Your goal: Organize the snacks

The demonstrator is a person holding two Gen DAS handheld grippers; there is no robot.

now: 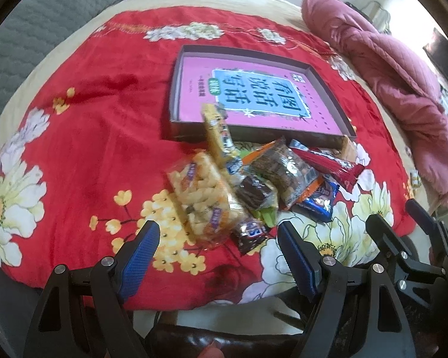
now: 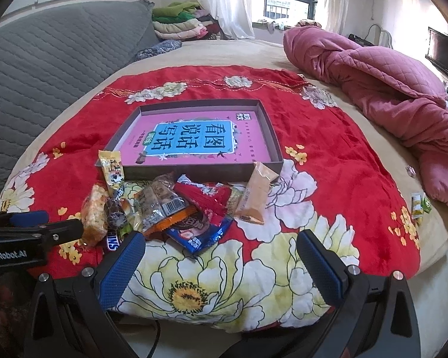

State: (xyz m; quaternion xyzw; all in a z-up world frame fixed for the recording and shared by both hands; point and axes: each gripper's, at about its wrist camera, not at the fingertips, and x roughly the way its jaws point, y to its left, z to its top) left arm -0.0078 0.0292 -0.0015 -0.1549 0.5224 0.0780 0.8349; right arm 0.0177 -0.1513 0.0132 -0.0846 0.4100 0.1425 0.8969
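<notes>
Left gripper [image 1: 218, 256] jaws gape just short of snack pile [image 1: 254, 179].

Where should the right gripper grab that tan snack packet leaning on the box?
Pinch the tan packet across its lower body near the blanket, coming from the near side. Its top end rests on the box wall, and its right edge is clear of the pile.
</notes>
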